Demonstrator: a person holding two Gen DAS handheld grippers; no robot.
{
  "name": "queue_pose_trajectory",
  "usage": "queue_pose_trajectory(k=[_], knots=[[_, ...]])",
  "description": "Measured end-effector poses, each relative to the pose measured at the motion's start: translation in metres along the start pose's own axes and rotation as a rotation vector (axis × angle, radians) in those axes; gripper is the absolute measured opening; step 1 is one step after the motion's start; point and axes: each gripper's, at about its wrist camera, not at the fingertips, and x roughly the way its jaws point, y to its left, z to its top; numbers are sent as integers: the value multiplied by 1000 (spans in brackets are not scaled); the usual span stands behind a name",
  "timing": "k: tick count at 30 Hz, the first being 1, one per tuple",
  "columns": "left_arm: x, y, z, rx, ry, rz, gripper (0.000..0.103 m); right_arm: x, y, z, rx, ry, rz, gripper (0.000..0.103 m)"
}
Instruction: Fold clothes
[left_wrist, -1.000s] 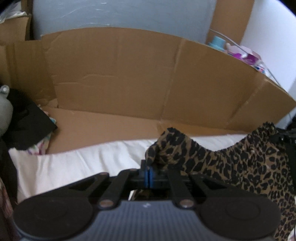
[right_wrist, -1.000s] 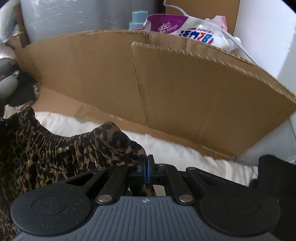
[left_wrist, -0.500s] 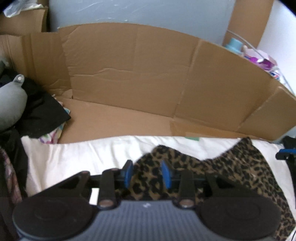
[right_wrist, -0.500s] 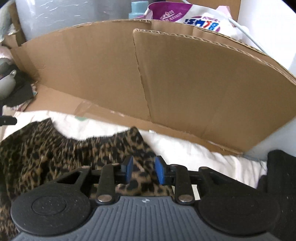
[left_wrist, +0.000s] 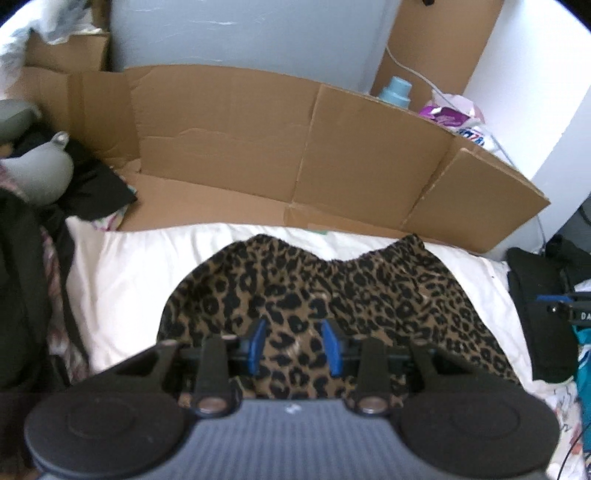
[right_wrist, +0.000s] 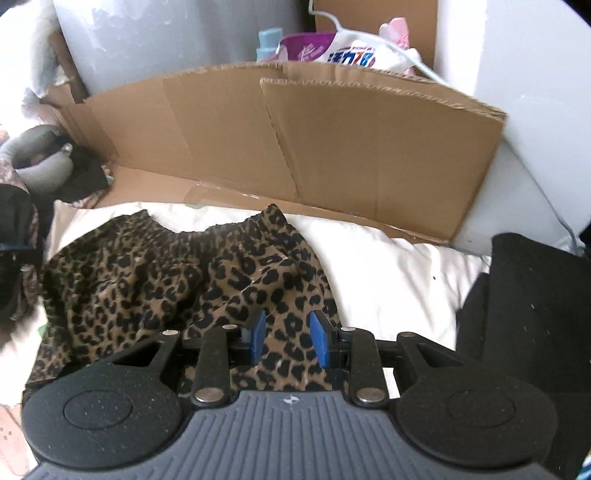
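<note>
Left wrist view is showing the left gripper (left_wrist: 293, 345) hanging over the leopard garment (left_wrist: 332, 291), jaws apart and gripping nothing. The right gripper (right_wrist: 286, 338) is likewise parted above it. The garment is lying on the white bedding (left_wrist: 122, 269), its waistband toward the cardboard (left_wrist: 295, 147). Risk: the bunched right side is likely folding crooked unless smoothed first.

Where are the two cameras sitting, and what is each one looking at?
Left wrist: sits on the left gripper, looks down at the leopard-print garment on the white bedding; its open blue pads show.
Right wrist: sits on the right gripper, looks down at the garment's right side; its open pads show.
Shared: the garment and the cardboard wall.
</note>
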Motion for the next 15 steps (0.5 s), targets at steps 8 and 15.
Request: queue_pose_trajectory(k=[8, 15], knots=[[-47, -24, -45, -35, 5, -41, 36, -51, -3, -36, 20, -13, 22, 35], [-68, -50, -97, -55, 29, -81, 38, -77, -24, -79, 44, -26, 17, 39]])
